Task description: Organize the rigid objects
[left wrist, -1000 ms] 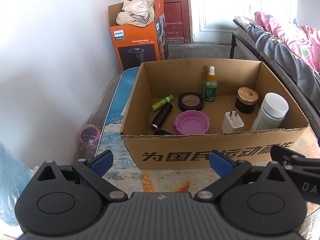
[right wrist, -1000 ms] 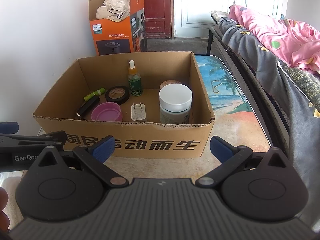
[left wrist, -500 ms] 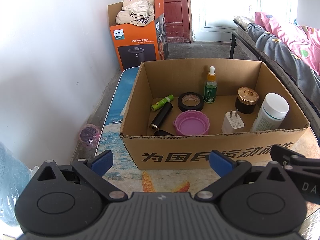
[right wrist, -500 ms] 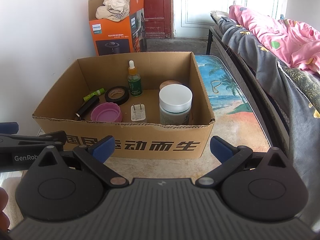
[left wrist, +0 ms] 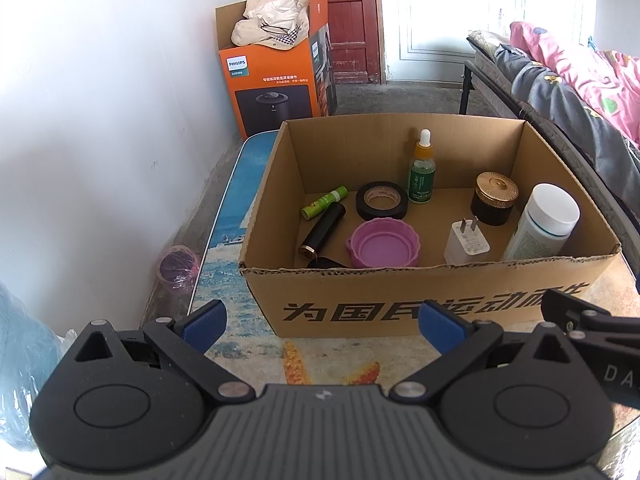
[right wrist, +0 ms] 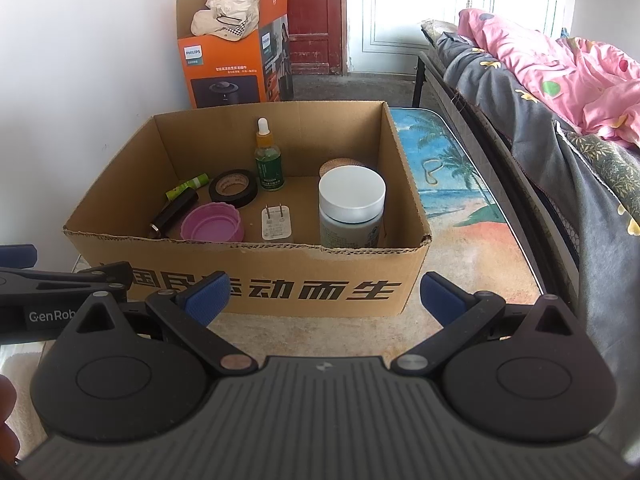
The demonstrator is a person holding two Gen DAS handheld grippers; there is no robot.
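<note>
Both the left claw (left wrist: 322, 322) and right claw (right wrist: 324, 294) hang spread apart and empty just before the cardboard box (left wrist: 400, 300), which holds the bottles, tape, charger and lid.

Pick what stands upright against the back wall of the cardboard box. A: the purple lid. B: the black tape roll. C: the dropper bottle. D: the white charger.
C: the dropper bottle stands upright at the back of the cardboard box, beside the flat-lying tape roll.

Left hand-held gripper (left wrist: 322, 322) and right hand-held gripper (right wrist: 324, 294) gape wide, seemingly level.
</note>
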